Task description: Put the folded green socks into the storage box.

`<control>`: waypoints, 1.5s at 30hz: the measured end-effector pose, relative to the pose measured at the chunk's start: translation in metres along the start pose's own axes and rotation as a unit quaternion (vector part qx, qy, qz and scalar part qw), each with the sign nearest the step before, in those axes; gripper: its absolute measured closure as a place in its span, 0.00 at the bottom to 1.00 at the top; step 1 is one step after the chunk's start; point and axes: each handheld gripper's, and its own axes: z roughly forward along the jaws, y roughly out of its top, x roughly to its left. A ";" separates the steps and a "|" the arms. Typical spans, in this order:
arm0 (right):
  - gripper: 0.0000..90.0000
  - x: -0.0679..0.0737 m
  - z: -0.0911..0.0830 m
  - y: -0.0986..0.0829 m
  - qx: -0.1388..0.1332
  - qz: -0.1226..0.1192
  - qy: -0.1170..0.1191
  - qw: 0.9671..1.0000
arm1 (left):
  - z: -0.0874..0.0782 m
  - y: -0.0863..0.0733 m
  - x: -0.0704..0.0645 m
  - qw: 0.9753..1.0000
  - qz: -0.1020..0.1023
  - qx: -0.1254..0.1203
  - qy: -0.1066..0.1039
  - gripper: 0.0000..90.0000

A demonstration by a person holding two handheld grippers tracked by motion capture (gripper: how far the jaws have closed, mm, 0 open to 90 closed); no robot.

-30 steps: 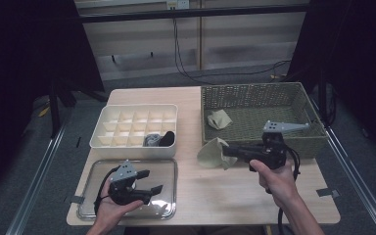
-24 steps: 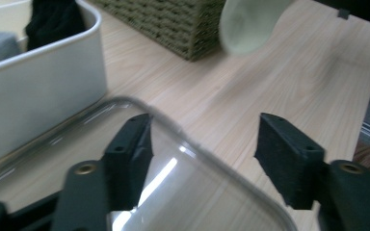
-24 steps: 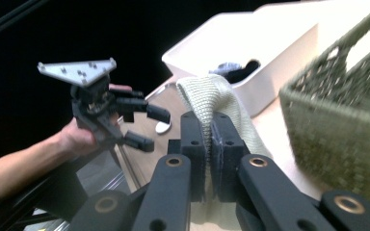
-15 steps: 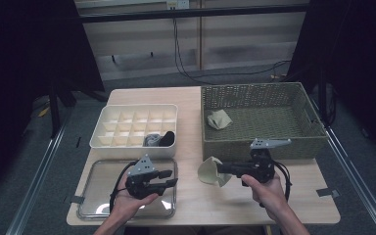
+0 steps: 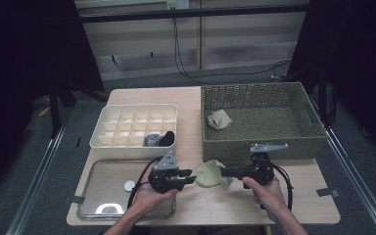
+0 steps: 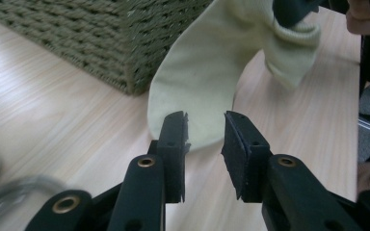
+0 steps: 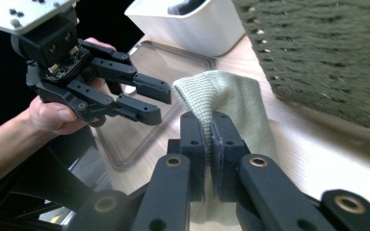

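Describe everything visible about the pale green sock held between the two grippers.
The pale green sock looks like soft knit fabric, with a ribbed cuff and a smoother body. The right hand-held gripper is shut on the ribbed end and lifts it, so the sock droops in a curve toward the wooden table, just in front of the wicker basket. The left hand-held gripper is open at its free end, not clamping.

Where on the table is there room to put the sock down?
Bare wood lies along the near edge, in front of the wicker basket, right of the metal tray. A narrower strip runs between the white divider box and the basket. It is crowded in the middle, where the left gripper and right gripper meet at the sock.
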 end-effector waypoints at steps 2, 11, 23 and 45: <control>0.95 -0.002 0.001 -0.002 0.004 0.002 -0.003 1.000 | 0.009 0.001 0.001 1.000 -0.003 0.004 -0.002 0.77; 0.95 -0.011 0.002 -0.007 0.011 0.010 -0.005 1.000 | 0.040 -0.006 0.011 0.999 -0.011 0.046 0.012 0.66; 0.94 -0.015 -0.012 -0.015 0.009 0.023 -0.022 0.999 | 0.029 -0.015 -0.003 0.995 0.033 0.090 -0.010 0.79; 0.80 -0.033 -0.022 -0.025 0.011 0.009 -0.078 0.997 | 0.008 -0.028 -0.001 0.997 0.027 0.076 -0.017 0.70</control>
